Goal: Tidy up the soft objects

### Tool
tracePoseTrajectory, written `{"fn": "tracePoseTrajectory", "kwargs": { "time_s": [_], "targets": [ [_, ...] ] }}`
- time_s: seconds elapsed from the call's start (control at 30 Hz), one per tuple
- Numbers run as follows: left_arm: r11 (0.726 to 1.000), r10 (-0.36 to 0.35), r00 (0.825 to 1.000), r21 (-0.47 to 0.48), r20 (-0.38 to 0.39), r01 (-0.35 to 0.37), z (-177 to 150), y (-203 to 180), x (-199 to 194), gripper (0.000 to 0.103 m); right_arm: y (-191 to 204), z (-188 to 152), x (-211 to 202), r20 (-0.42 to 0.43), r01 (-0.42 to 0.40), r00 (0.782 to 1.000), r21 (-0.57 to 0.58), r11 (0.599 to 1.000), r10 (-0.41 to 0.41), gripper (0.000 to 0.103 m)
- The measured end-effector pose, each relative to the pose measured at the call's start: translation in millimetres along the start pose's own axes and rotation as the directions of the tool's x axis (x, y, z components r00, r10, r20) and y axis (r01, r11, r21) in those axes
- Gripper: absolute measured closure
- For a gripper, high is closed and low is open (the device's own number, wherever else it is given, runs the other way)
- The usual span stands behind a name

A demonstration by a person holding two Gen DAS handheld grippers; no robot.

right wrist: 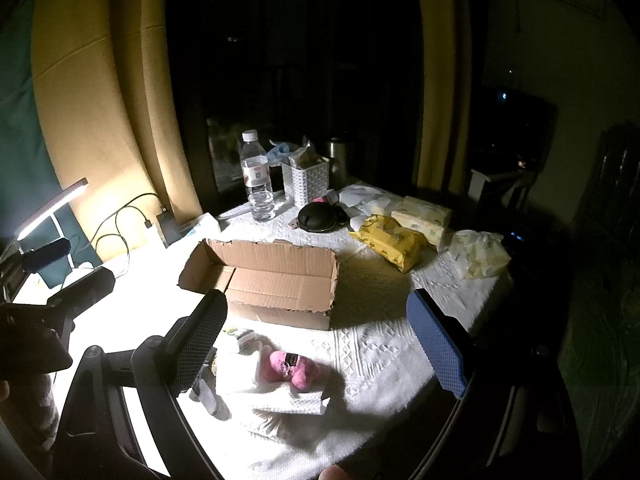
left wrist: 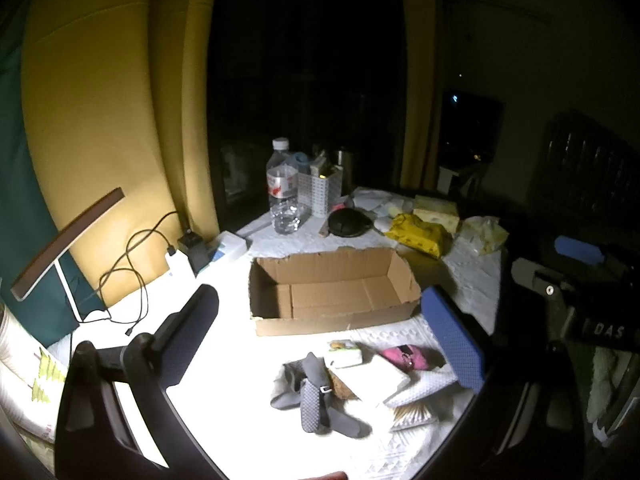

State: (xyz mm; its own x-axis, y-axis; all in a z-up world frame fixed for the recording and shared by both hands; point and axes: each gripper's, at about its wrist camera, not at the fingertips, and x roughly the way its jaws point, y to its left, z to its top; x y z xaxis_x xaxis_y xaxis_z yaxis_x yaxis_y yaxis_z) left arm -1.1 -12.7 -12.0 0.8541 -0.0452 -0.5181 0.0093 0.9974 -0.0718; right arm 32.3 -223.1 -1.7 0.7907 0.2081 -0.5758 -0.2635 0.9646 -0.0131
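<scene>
Both grippers hang above the near edge of a lamp-lit table [left wrist: 224, 344] covered in a white textured cloth. The left gripper [left wrist: 324, 332] has its jaws spread wide and holds nothing; the right gripper [right wrist: 320, 340] is equally wide apart and empty.

Directly below and between the fingers lies the heap of soft objects at the near edge. In the left wrist view a pair of grey socks [left wrist: 316, 396] lies nearest, their long axis running roughly away from the camera, toward the box. Just to their right sit a folded white cloth [left wrist: 380, 380] and a pink plush toy [left wrist: 404, 358], the toy resting on the white pile. In the right wrist view the pink plush toy [right wrist: 286, 366] lies almost midway between the fingers, slightly left of centre, so the right gripper appears the better placed for it, while the socks fall under the left.

Beyond the heap, touching nothing, stands an open cardboard box [left wrist: 332, 292], empty, its long side across the view; it is the likely destination.

Further back, toward the far edge, stand a water bottle [left wrist: 283, 188], a white perforated basket [left wrist: 320, 192], a dark round pouch [left wrist: 348, 222], a yellow wipes pack [left wrist: 418, 234] and tissue packs [left wrist: 438, 210]. A desk lamp [left wrist: 66, 244] lights the left edge.
</scene>
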Motion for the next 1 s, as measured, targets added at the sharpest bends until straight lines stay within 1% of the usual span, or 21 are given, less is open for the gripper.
{"fn": "tracePoseTrajectory", "kwargs": {
  "time_s": [0.63,1.0],
  "targets": [
    [1.0,-0.001,1.0,0.003,-0.004,0.001,2.0,1.8,2.0,0.0,0.1,0.0,1.0,0.0,-0.002,1.0,-0.002,1.0,0.002,0.01],
    [1.0,-0.018,1.0,0.003,-0.006,0.018,4.4,-0.4,1.2,0.001,-0.6,0.1,2.2,0.0,-0.001,1.0,-0.002,1.0,0.001,0.01]
  ]
}}
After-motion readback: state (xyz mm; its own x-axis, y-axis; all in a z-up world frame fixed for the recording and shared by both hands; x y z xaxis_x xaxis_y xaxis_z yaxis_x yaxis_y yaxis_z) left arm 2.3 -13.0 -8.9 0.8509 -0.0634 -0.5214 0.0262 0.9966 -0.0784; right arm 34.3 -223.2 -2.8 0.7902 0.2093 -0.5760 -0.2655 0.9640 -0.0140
